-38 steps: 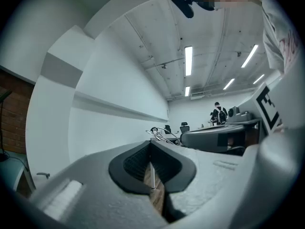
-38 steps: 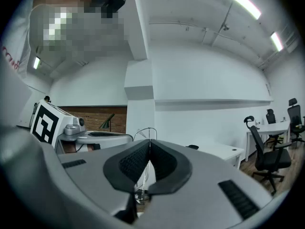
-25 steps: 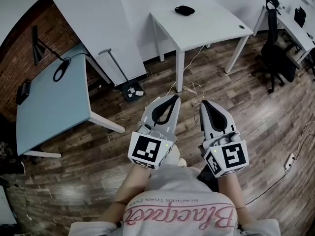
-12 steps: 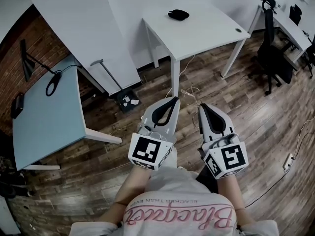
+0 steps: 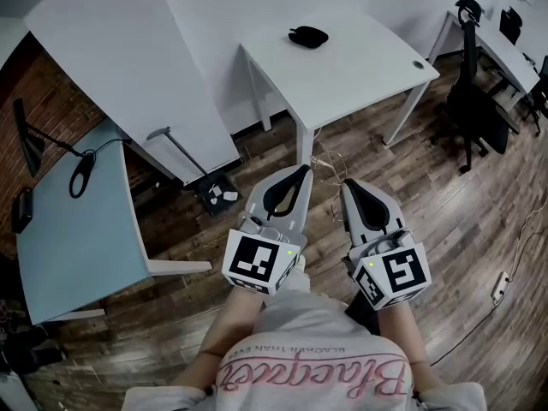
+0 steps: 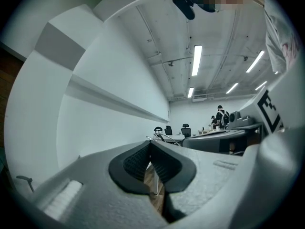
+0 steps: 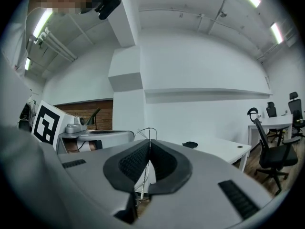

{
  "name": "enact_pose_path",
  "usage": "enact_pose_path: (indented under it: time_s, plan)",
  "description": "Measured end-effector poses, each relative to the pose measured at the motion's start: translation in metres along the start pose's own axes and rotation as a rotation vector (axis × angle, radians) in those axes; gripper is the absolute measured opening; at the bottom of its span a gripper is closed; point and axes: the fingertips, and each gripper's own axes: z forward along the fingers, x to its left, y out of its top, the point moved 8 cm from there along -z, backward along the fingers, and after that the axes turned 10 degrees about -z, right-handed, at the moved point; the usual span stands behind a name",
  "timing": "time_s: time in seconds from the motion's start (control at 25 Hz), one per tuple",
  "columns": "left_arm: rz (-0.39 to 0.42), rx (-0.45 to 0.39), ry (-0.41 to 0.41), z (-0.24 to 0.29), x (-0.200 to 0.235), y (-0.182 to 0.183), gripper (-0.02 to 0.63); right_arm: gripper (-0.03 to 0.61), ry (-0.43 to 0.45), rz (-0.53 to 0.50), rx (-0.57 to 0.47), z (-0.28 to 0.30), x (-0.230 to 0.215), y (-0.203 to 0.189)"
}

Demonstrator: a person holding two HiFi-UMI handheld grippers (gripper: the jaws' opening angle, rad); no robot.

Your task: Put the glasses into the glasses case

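A small dark oval object (image 5: 308, 36) lies near the far edge of a white table (image 5: 360, 67); it is too small to tell whether it is the glasses case. It also shows in the right gripper view as a dark lump (image 7: 190, 144) on the tabletop. No glasses can be made out. My left gripper (image 5: 301, 170) and right gripper (image 5: 346, 184) are held side by side close to my body, above the wooden floor and well short of the table. Both have their jaws together with nothing between them, as the left gripper view (image 6: 150, 145) and the right gripper view (image 7: 149, 145) confirm.
A blue-grey table (image 5: 77, 229) with a black cable stands at the left. A black office chair (image 5: 475, 101) is at the right beside another white desk (image 5: 514, 50). Loose cables (image 5: 330, 157) lie on the floor by the white table's leg. People (image 6: 220, 114) stand far off.
The view has crept forward: the white table and its dark object sit slightly lower and further left in the head view. Both grippers keep their pose and stay shut.
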Motion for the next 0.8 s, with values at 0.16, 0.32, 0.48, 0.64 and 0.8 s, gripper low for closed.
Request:
enact_pose_path:
  time_s: [0.16,0.32,0.48,0.64,0.8]
  plan:
    - [-0.013,0.012,-0.007,0.018,0.031,0.001,0.002,0.012,-0.014,-0.008,0.010,0.033,-0.006,0.002]
    - [-0.019,0.021,-0.028,0.037,0.055,0.006,0.002,0.012,-0.037,-0.014,0.019,0.058,-0.014,0.004]
    - [-0.032,0.021,-0.041,0.053,0.070,0.005,0.003,0.012,-0.059,-0.023,0.033,0.072,-0.019,0.000]
    - [-0.026,0.048,-0.062,0.065,0.079,0.003,0.002,0.012,-0.059,-0.001,0.049,0.083,-0.029,-0.004]
    - [0.000,0.064,-0.064,0.084,0.090,0.004,0.003,0.012,-0.044,-0.002,0.056,0.098,-0.045,-0.006]
